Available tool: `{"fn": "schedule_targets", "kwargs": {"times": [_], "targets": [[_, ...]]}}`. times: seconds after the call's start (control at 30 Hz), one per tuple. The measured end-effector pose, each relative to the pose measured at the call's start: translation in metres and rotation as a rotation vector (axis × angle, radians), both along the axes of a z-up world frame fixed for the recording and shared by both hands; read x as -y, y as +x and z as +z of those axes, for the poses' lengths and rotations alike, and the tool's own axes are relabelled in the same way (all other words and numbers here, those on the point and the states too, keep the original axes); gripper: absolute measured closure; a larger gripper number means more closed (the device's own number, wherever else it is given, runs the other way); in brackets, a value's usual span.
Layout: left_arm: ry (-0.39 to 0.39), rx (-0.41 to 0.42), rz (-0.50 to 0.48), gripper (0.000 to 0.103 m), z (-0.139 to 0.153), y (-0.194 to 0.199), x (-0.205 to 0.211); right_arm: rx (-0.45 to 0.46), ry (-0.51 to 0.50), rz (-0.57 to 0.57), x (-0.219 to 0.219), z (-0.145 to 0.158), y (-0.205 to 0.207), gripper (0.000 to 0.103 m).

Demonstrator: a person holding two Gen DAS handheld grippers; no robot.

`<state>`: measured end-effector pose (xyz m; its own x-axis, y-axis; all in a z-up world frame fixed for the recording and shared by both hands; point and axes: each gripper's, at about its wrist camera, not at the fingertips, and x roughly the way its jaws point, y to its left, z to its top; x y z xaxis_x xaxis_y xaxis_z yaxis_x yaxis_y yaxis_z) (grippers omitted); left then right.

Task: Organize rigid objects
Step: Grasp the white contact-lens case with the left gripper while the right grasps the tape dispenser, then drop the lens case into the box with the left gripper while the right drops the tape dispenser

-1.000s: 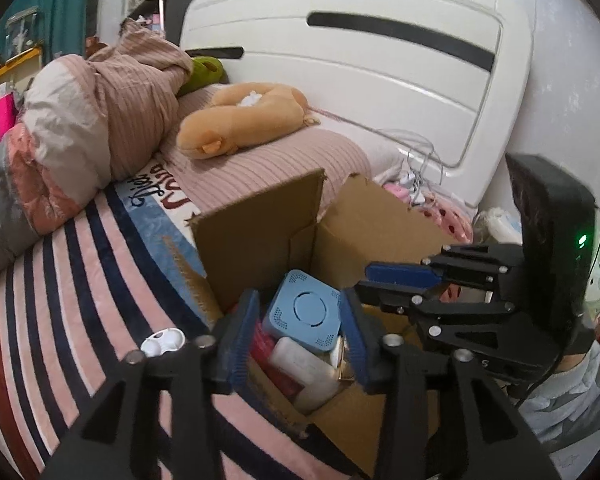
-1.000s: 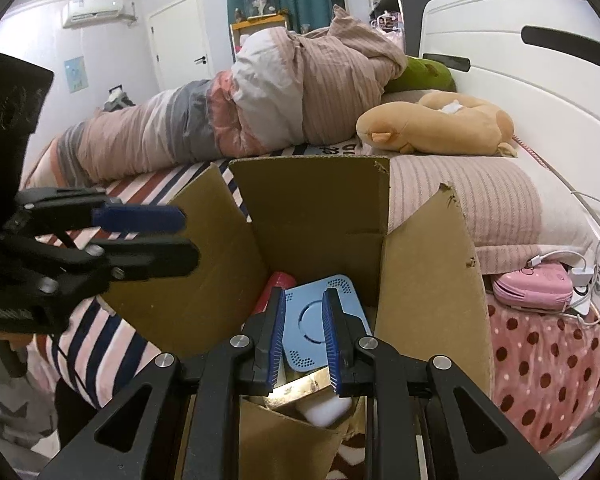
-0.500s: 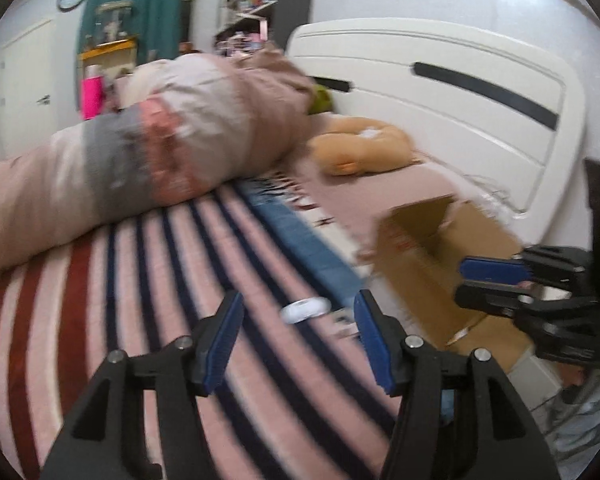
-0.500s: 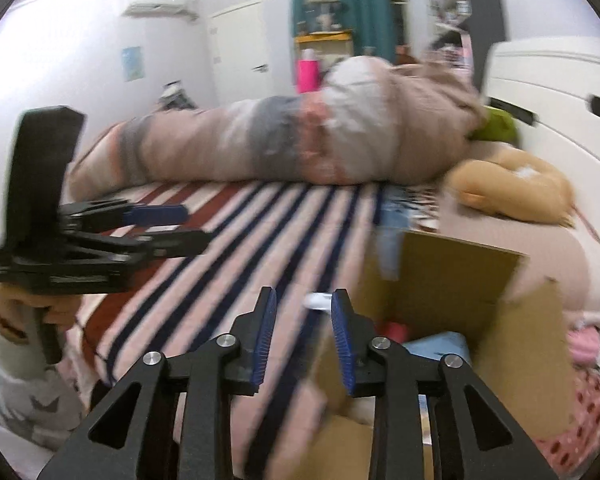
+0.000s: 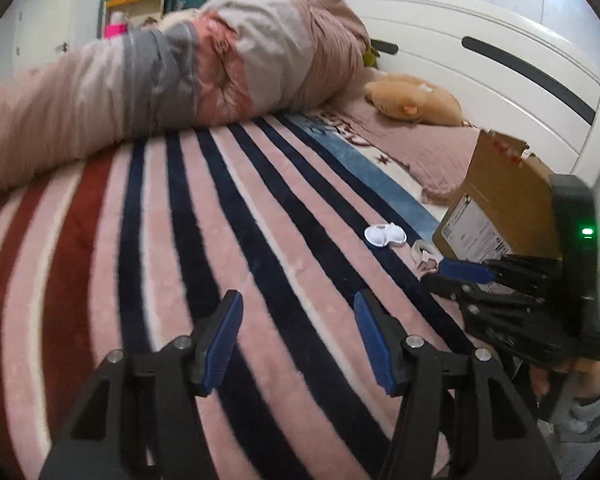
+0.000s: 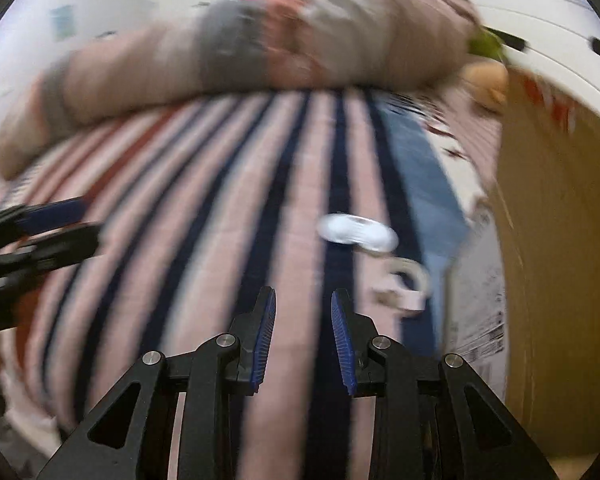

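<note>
A small white two-lobed case (image 5: 385, 235) lies on the striped blanket (image 5: 180, 240), with a roll of tape (image 5: 425, 249) beside it, next to the cardboard box (image 5: 496, 208). My left gripper (image 5: 298, 334) is open and empty above the blanket, short of the case. My right gripper (image 6: 302, 338) is open and empty; the case (image 6: 356, 234) and the tape (image 6: 406, 284) lie ahead and to its right, blurred. The right gripper also shows in the left wrist view (image 5: 466, 276), near the box.
A rolled quilt (image 5: 160, 68) lies across the far side of the bed. A tan plush toy (image 5: 414, 100) rests by the white headboard (image 5: 480, 52). The box (image 6: 556, 240) fills the right side of the right wrist view.
Both grippers have swung left, away from the box's inside, to over the striped blanket. The box's contents are out of view. The right gripper's jaws have opened wider.
</note>
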<state>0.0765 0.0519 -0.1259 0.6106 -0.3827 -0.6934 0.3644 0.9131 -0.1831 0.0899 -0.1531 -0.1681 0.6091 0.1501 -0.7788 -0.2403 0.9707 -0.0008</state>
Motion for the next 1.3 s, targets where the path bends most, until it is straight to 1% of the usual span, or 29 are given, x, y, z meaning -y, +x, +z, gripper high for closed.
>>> {"fn": "schedule_targets", "kwargs": {"times": [0.03,0.1,0.13,0.17,0.2,0.23,0.33,0.47,0.53,0.6,0.67,0.7,0.77,0.8,0.83,0.87,0.97,1.07,1.2,1.27,1.3], "targets": [[-0.009,-0.010,-0.017,0.049,-0.005,0.008,0.004,0.002,-0.028,-0.020,0.004,-0.009,0.007,0.078],[-0.017,-0.017,-0.056,0.049,-0.012,0.022,0.016,0.011,-0.078,-0.039,0.005,-0.017,0.011,0.078],[-0.022,-0.020,-0.080,0.049,-0.015,0.028,0.021,0.028,-0.110,-0.052,0.007,-0.020,0.013,0.075],[-0.029,-0.023,-0.105,0.049,-0.019,0.036,0.029,0.031,-0.123,-0.068,0.009,-0.020,0.013,0.067],[-0.039,-0.029,-0.129,0.048,-0.022,0.044,0.038,0.038,-0.126,-0.085,0.011,-0.021,0.016,0.063],[-0.046,-0.035,-0.157,0.048,-0.026,0.054,0.049,0.049,-0.115,-0.086,0.015,-0.020,0.018,0.062],[-0.036,-0.034,-0.208,0.044,-0.037,0.078,0.079,0.058,-0.130,-0.078,0.016,-0.022,0.025,0.063],[-0.037,-0.084,-0.281,0.044,-0.057,0.108,0.111,0.040,-0.177,-0.061,0.013,-0.031,0.032,0.064],[-0.040,-0.101,-0.313,0.044,-0.065,0.118,0.121,0.023,-0.199,-0.053,0.012,-0.037,0.037,0.065],[-0.039,-0.102,-0.324,0.045,-0.068,0.123,0.127,0.019,-0.212,-0.057,0.016,-0.042,0.038,0.065],[-0.056,-0.099,-0.332,0.050,-0.068,0.127,0.130,0.020,-0.215,-0.060,0.020,-0.044,0.039,0.068],[-0.066,-0.100,-0.334,0.054,-0.069,0.129,0.130,0.023,-0.217,-0.061,0.021,-0.044,0.039,0.069],[-0.069,-0.101,-0.343,0.065,-0.070,0.130,0.132,0.026,-0.221,-0.057,0.023,-0.046,0.039,0.071],[-0.063,-0.099,-0.354,0.075,-0.070,0.129,0.134,0.035,-0.222,-0.059,0.024,-0.046,0.038,0.071],[-0.055,-0.092,-0.360,0.077,-0.070,0.127,0.135,0.045,-0.217,-0.051,0.024,-0.045,0.035,0.073],[-0.051,-0.085,-0.365,0.078,-0.069,0.125,0.136,0.051,-0.212,-0.039,0.023,-0.044,0.034,0.080],[-0.047,-0.078,-0.369,0.078,-0.064,0.118,0.131,0.057,-0.207,-0.017,0.022,-0.043,0.031,0.080],[-0.027,-0.081,-0.353,0.079,-0.062,0.110,0.123,0.055,-0.166,0.014,0.021,-0.040,0.027,0.082],[-0.001,-0.112,-0.272,0.079,-0.057,0.092,0.097,0.037,-0.107,0.108,0.009,-0.033,0.018,0.082],[0.012,-0.128,-0.217,0.078,-0.054,0.080,0.079,0.012,-0.068,0.172,0.000,-0.030,0.011,0.082],[0.004,-0.137,-0.190,0.078,-0.052,0.073,0.067,-0.006,-0.044,0.204,-0.003,-0.029,0.007,0.082]]}}
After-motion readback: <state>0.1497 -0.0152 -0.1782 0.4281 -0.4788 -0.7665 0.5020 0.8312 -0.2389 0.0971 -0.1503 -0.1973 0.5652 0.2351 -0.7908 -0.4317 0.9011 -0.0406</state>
